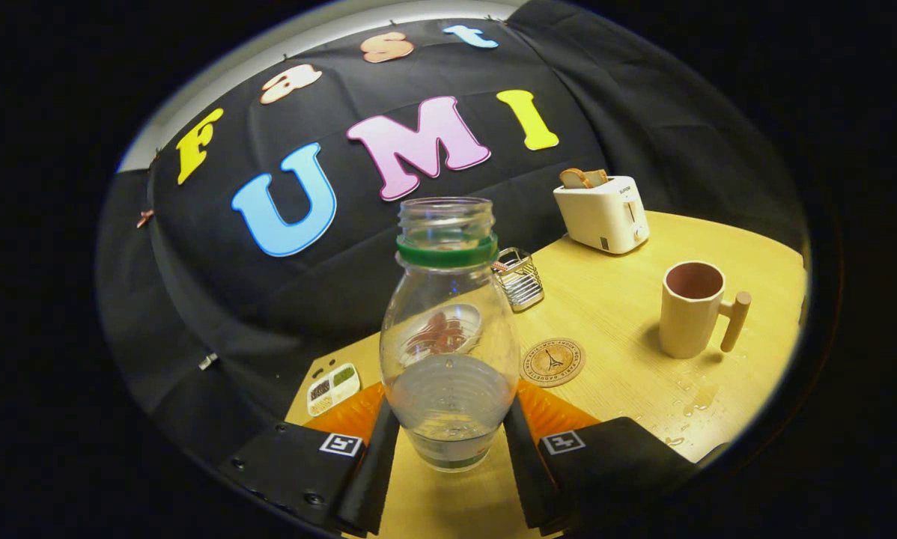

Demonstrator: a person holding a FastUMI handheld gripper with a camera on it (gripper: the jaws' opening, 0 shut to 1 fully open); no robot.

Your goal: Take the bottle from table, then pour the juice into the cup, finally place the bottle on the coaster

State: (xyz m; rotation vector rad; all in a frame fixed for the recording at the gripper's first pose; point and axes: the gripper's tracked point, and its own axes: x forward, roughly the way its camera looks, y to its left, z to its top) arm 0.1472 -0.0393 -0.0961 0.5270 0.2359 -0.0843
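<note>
Two fingers of the gripper clamp a clear, uncapped plastic bottle with a green neck ring, upright, liquid filling its lower part.

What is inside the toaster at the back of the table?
Slices of bread stick out of the top of the toaster. Their lower parts are hidden inside its body. The gripper is shut on the bottle.

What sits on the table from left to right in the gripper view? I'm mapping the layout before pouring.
Small divided tray → bottle held between the claw fingers → round coaster → cup. The toaster stands farther back.
</note>
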